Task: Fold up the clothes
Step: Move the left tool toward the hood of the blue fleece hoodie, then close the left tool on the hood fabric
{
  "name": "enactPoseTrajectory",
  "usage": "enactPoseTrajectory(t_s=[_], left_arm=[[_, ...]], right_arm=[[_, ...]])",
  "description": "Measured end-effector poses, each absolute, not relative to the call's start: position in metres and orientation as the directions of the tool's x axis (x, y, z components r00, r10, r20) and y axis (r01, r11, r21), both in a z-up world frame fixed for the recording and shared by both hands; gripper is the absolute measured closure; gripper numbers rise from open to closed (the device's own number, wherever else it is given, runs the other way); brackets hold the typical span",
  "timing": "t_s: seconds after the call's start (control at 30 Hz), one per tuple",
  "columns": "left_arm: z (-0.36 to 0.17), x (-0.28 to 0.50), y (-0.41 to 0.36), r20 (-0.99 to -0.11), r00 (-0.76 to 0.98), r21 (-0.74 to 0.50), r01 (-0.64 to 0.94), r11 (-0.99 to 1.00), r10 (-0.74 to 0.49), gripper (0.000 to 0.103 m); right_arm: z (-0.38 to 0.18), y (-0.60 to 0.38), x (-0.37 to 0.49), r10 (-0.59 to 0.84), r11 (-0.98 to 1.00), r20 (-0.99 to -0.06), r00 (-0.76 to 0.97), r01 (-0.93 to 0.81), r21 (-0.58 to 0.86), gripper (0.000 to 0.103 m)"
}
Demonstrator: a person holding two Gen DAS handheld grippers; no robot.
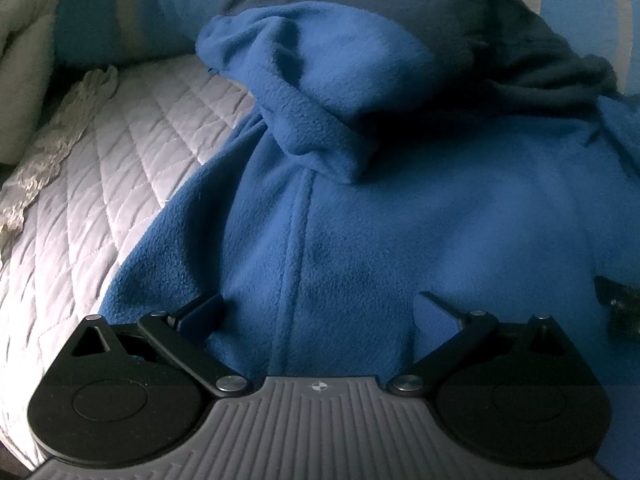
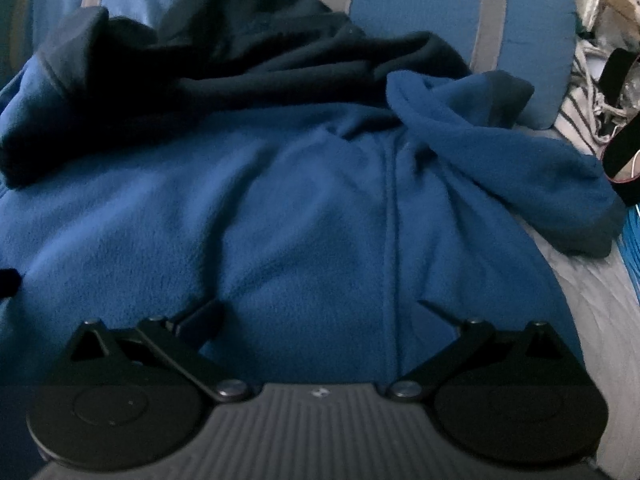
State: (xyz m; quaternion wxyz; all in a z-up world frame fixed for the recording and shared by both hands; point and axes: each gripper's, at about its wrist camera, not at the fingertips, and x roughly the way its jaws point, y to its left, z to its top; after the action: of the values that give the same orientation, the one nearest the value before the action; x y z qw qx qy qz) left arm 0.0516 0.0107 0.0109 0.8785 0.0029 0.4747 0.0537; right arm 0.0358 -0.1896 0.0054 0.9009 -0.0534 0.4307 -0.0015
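Fleece jacket (image 1: 360,240): spread over bed (image 1: 100,168), sleeves bunched at 12 o'clock.
Left tool (image 1: 320,304): spread wide, empty, poised above hem.
Right tool (image 2: 320,308): likewise agape, gripping nothing.

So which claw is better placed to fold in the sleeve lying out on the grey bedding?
Probably the right claw: open over the blue fleece jacket, with the outstretched blue sleeve on its own side.

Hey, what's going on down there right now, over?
Left gripper open, right gripper open, both low over the blue fleece hooded jacket. Jacket spread on white quilted bed cover, sleeves unfolded. Nothing blocking.
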Motion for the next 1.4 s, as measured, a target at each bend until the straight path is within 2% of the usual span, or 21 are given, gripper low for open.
enactPoseTrajectory(t_s=[0.27, 0.53, 0.63, 0.7, 0.87, 0.97, 1.13, 1.3, 1.4], left_arm=[[0.005, 0.067, 0.018, -0.823, 0.553, 0.022, -0.198, 0.98, 0.131, 0.0], [0.003, 0.032, -0.002, -0.741, 0.66, 0.032, -0.15, 0.988, 0.124, 0.0], [0.011, 0.029, 0.018, -0.728, 0.686, -0.066, -0.071, 0.995, 0.001, 0.001], [0.022, 0.026, 0.034, -0.689, 0.722, -0.151, -0.052, 0.987, -0.067, 0.001], [0.065, 0.033, 0.068, -0.548, 0.836, -0.176, -0.083, 0.981, -0.027, 0.0], [0.082, 0.049, 0.086, -0.487, 0.872, -0.217, -0.061, 0.974, -0.054, 0.0], [0.072, 0.095, 0.12, -0.512, 0.845, -0.375, -0.059, 0.925, -0.154, 0.001], [0.041, 0.116, 0.143, -0.56, 0.778, -0.564, -0.108, 0.819, -0.283, 0.015], [0.025, 0.128, 0.148, -0.566, 0.749, -0.652, -0.15, 0.743, -0.344, 0.027]], right_arm=[[0.017, -0.194, 0.058, -0.022, 0.997, -0.872, 0.489, -0.051, -0.053, 0.0], [0.031, -0.196, 0.057, 0.045, 0.998, -0.901, 0.431, -0.048, 0.027, 0.0], [0.041, -0.195, 0.05, 0.076, 0.997, -0.881, 0.467, -0.065, 0.051, 0.0], [0.048, -0.192, 0.046, 0.058, 0.997, -0.86, 0.508, -0.074, 0.024, 0.0], [0.058, -0.183, 0.038, 0.069, 0.996, -0.822, 0.565, -0.086, 0.025, 0.0], [0.058, -0.178, 0.036, 0.091, 0.994, -0.814, 0.574, -0.096, 0.043, 0.0], [0.051, -0.167, 0.032, 0.104, 0.99, -0.807, 0.581, -0.135, 0.031, 0.0], [0.049, -0.17, 0.026, 0.148, 0.987, -0.806, 0.574, -0.141, 0.081, 0.0], [0.048, -0.173, 0.024, 0.173, 0.983, -0.796, 0.58, -0.15, 0.104, 0.0]])
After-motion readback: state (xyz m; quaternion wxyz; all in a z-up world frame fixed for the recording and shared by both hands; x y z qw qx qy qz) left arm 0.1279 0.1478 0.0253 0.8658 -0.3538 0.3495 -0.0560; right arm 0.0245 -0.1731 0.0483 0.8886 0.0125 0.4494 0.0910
